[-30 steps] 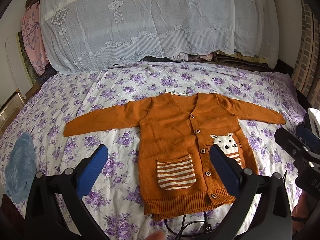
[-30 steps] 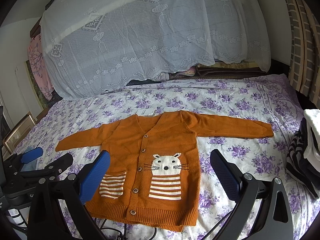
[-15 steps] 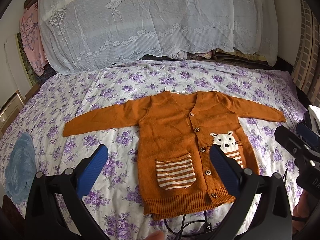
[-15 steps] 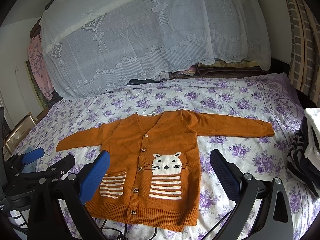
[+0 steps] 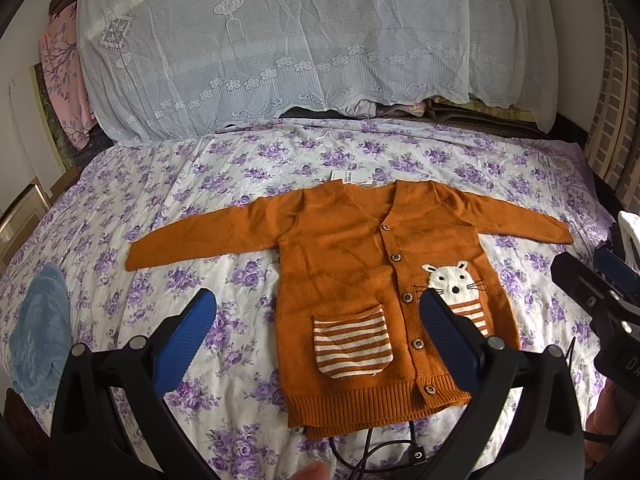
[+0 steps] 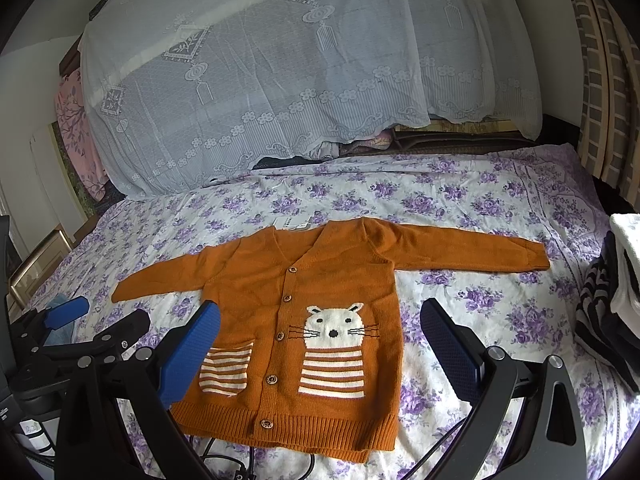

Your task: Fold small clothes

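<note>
Since the rust-orange knitted cardigan point(image 5: 360, 280) lies flat, face up on the purple-flowered bedsheet point(image 5: 200, 184) with both sleeves spread (ready for a first fold, I'd judge), nothing is gripped. Left gripper point(image 5: 316, 332) and right gripper point(image 6: 320, 340) both hover above it, jaws wide apart.

Open floral bedspread point(image 6: 472, 200) on all sides of flat-lying cardigan point(image 6: 320, 280); hemmed in by lace-draped pile point(image 6: 280, 80) at far edge, striped clothes stack point(image 6: 608, 312) right, blue towel point(image 5: 38, 332) left, cables point(image 5: 372, 452) at near hem.
</note>
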{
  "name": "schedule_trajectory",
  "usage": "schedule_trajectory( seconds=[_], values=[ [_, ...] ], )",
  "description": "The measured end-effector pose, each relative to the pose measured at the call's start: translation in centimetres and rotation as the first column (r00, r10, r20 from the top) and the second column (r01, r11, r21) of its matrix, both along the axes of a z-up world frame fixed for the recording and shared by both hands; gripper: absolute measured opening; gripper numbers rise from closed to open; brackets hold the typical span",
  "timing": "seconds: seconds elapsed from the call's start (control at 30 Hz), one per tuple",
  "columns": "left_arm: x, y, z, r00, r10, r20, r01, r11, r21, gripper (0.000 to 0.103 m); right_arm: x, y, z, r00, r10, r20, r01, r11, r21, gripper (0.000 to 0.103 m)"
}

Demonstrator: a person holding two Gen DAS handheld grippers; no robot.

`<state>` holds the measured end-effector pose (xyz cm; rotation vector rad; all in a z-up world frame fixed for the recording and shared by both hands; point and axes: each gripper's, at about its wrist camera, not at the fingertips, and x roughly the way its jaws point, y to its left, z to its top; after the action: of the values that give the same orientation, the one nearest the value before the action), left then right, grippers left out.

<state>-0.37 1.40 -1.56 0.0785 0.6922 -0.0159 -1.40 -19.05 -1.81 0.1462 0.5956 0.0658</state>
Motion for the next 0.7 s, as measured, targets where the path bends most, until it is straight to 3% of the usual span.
schedule_trajectory(
  seconds=[0.37,0.7],
  values=[
    [0.0,0.7,-2.0,1.0,0.02,-0.015,-0.02,1.0,0.019,0.099,0.2,-0.1,-1.0,1.0,-0.011,-0.008,0.011,1.0,-0.002,0.1],
    [4.3,2.3,-4.0,0.994,0.089,-0.066,-0.084,0.993,0.078,0.099,3.4,-2.5,-3.4,0.998,-0.064,-0.022,0.064,0.998,-0.002,0.1]
  ],
)
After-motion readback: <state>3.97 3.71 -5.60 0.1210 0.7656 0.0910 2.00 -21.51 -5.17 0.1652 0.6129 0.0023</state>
